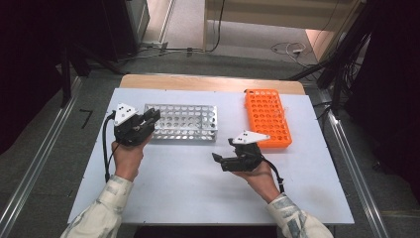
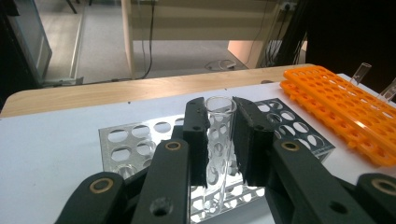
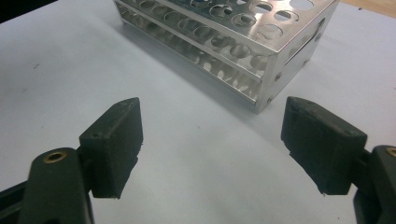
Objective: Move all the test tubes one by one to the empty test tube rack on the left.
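A white table [image 1: 188, 188] holds a metal tube rack [image 1: 185, 122] — the landmark here. To the rack's right, near the table's far edge, lies an orange rack [image 1: 267, 117] with two clear tubes standing in it. At the metal rack's left end, the left gripper [image 1: 148, 119] clamps a clear glass test tube [image 2: 217, 140] upright between its jaws, over the rack's holes. In front of the metal rack's right end, apart from it, the right gripper [image 1: 223, 149] hovers above bare table — jaws spread wide, nothing between them
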Demonstrator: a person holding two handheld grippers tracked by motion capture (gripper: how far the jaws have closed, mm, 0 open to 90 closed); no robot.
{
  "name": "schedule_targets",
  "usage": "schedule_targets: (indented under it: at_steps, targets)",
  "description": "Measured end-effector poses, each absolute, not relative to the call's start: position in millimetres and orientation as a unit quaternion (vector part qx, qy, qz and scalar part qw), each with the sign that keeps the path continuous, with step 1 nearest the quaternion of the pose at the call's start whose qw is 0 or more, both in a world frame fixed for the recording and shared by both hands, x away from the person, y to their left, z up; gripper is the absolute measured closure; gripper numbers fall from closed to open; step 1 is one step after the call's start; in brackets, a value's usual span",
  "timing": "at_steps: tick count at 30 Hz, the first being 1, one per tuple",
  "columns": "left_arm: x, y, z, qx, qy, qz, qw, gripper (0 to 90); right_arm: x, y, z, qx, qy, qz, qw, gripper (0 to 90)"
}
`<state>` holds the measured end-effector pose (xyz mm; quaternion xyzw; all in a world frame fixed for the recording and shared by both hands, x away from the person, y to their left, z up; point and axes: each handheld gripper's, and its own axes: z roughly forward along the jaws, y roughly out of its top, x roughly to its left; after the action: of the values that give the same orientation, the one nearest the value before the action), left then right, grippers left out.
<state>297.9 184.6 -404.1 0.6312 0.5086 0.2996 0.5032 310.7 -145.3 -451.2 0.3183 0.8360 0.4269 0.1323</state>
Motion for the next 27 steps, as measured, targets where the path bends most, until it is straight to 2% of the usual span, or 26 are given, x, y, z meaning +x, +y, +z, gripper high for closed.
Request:
schedule_targets:
  at_steps: [27]
  targets:
    - [311, 190, -406, 0.62, 0.517, 0.355, 0.471, 75.5, 310, -145, -451, 0.319, 0.836, 0.427, 0.132, 19.6]
